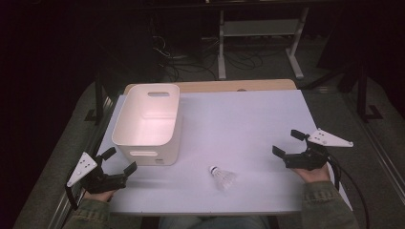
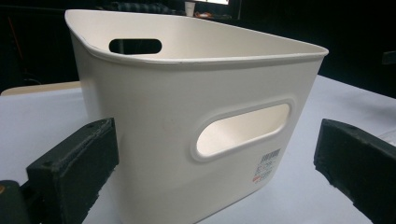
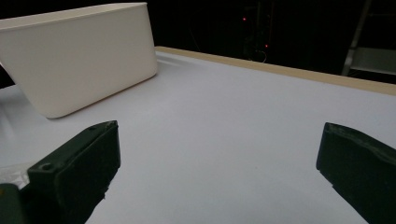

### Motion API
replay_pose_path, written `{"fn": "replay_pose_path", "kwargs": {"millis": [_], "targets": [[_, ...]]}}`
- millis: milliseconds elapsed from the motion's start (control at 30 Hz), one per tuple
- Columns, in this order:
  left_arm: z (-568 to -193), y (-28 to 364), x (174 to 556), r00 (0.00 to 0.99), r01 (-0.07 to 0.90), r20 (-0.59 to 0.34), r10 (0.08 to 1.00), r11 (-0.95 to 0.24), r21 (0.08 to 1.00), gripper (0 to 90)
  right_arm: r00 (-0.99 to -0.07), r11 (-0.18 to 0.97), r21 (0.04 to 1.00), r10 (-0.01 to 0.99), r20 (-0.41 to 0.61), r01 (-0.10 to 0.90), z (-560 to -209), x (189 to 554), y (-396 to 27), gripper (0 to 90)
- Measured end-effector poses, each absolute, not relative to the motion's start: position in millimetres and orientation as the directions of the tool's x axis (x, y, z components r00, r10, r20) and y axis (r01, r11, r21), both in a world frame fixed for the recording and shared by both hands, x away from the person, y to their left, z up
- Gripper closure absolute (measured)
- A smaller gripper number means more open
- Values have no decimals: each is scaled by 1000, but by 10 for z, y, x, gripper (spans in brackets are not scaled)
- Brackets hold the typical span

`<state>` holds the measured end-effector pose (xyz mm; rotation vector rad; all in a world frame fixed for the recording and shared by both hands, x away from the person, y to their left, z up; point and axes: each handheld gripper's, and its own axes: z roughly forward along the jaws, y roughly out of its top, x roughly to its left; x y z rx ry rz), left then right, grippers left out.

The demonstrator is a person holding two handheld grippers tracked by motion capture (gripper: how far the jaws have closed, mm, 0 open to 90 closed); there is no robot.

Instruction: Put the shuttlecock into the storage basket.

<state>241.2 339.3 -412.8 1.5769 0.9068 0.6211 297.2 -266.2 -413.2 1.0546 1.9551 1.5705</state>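
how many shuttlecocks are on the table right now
1. The shuttlecock lies on its side near the table's front edge, between the two tongs, apart from the white bin. None shows inside the bin.

A person is wearing olive-green, denim-like sleeves with stitched cuffs, and blue trousers are showing at the near edge. The left hand-held gripper [image 1: 120, 161] is showing as a matte black body with two blocky black jaws, and a pale grey three-cornered plate dotted with small holes is riding on top of it. The right hand-held gripper [image 1: 287, 143] is showing the same build, its grey plate drawn out to a long point, and a black cable is trailing from its rear. Up close, the jaws are looking thick and rectangular, with rough, slightly worn pads and small round screw recesses on their upper faces.
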Motion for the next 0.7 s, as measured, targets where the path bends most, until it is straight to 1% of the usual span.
{"fn": "replay_pose_path", "kwargs": {"millis": [167,267,433,633,700], "targets": [[-4129,3398,2414,561,214,-89,823,-41,976,0,-627,77,952,767,132,295,-4125,2966,-2662,0],[-4143,3394,2429,558,226,-108,823,-25,974,0,-625,78,951,769,133,298,-4132,2969,-2660,0],[-4129,3398,2414,555,218,-94,827,-36,975,0,-627,90,946,768,132,310,-4141,2979,-2648,0],[-4131,3388,2406,555,215,-107,825,-18,976,0,-663,169,911,736,137,376,-4163,3026,-2559,0],[-4130,3388,2407,555,214,-107,825,-18,977,0,-670,186,904,730,134,384,-4172,3029,-2531,0]]}}
